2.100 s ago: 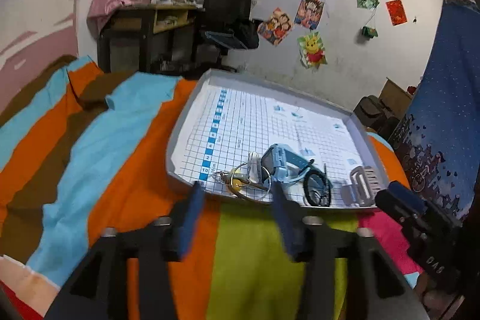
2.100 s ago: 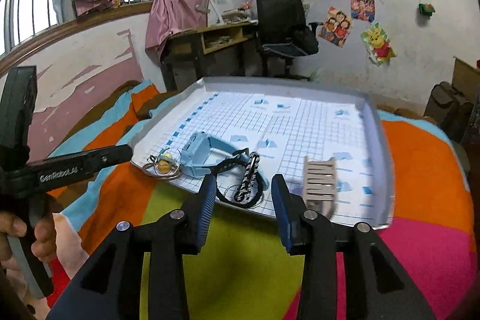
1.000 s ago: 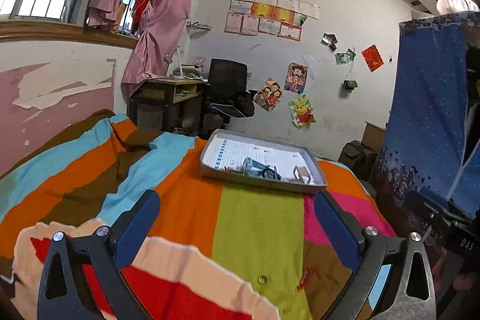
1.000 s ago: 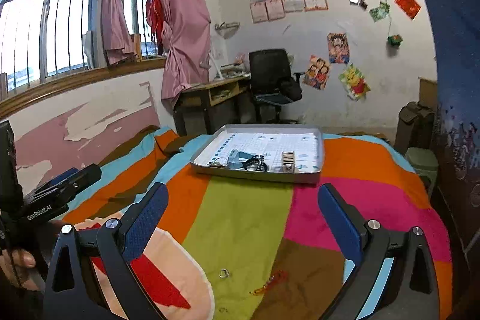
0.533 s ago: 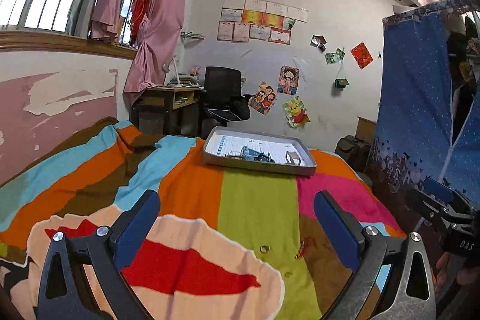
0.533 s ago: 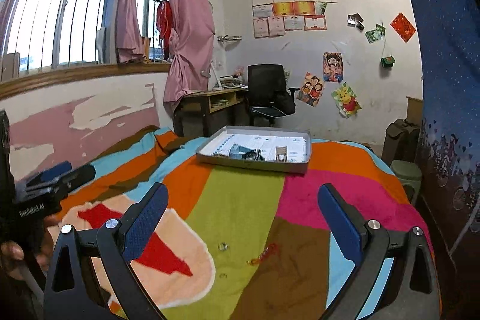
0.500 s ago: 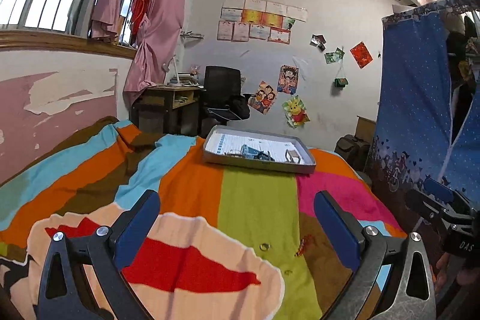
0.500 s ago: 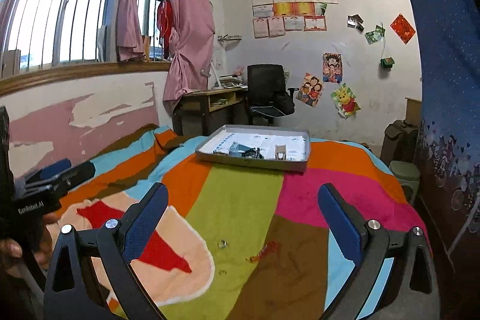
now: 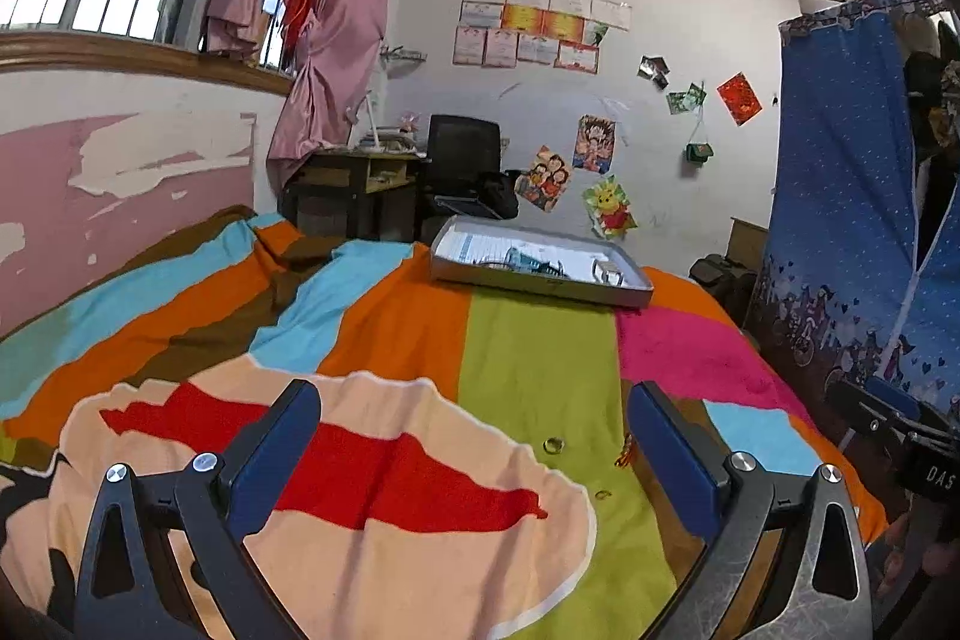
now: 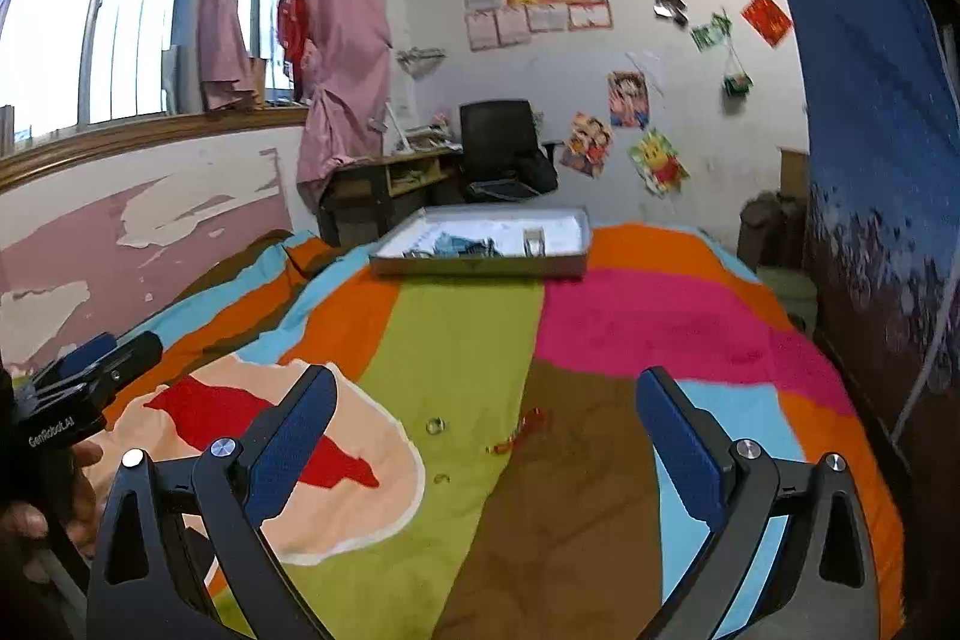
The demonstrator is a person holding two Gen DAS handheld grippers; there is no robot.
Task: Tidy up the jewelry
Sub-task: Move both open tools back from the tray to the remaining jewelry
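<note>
A grey tray [image 9: 540, 280] [image 10: 480, 268] lined with grid paper sits far off on the striped bedspread, holding a blue watch [image 9: 528, 259] [image 10: 459, 244], a silver clip [image 9: 609, 271] [image 10: 533, 239] and other small pieces. Loose on the green stripe lie a silver ring [image 9: 553, 444] [image 10: 435, 424], a smaller ring [image 9: 603, 494] [image 10: 441, 478] and a red-gold chain [image 9: 624, 457] [image 10: 519, 433]. My left gripper [image 9: 474, 436] is wide open and empty, just short of the rings. My right gripper [image 10: 486, 424] is also wide open and empty above them.
The bedspread [image 9: 360, 340] has bright stripes and a red-and-peach patch. A desk [image 9: 354, 184] and black chair [image 9: 465, 160] stand beyond the bed. A blue curtain [image 9: 858, 220] hangs on the right. A hand [image 10: 36, 514] holds the other gripper at far left.
Both grippers have pulled far back from the tray and opened wide. The loose rings and chain on the bedspread have come into view below them.
</note>
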